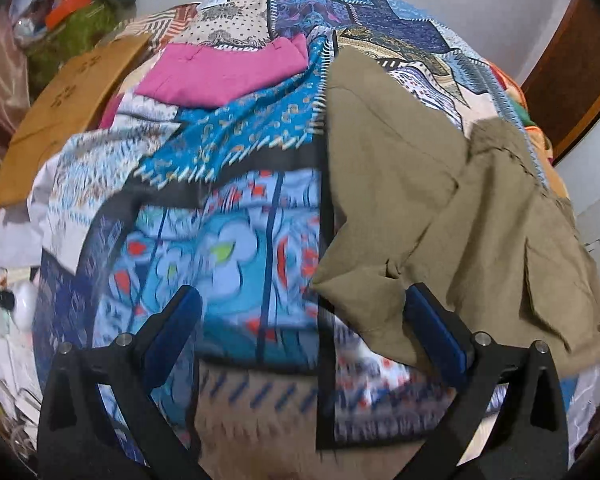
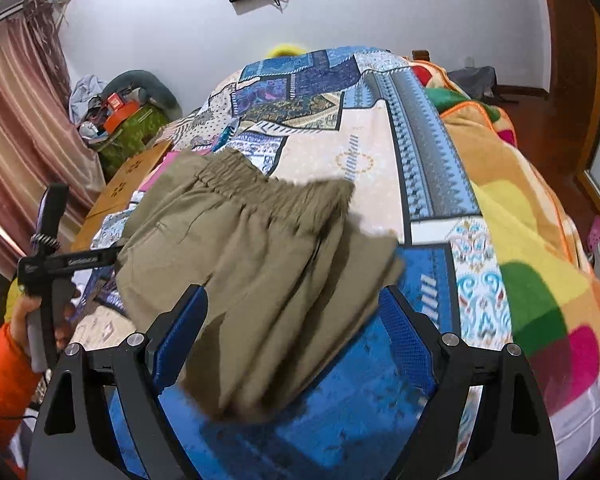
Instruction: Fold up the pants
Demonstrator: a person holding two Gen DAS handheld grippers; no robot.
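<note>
Lying on patterned bedspread [image 2: 376,160]: khaki pants [image 2: 260,264]; "Gerbicool" lettering on left gripper [image 2: 50,248].

The pants [image 2: 256,264] lie on the bedspread [image 2: 380,160], a blanket [image 2: 532,240] to their right.

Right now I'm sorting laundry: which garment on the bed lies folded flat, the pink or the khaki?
The pink garment, a flat rectangle farther up the bed; the khaki pants lie rumpled nearer both grippers.
</note>
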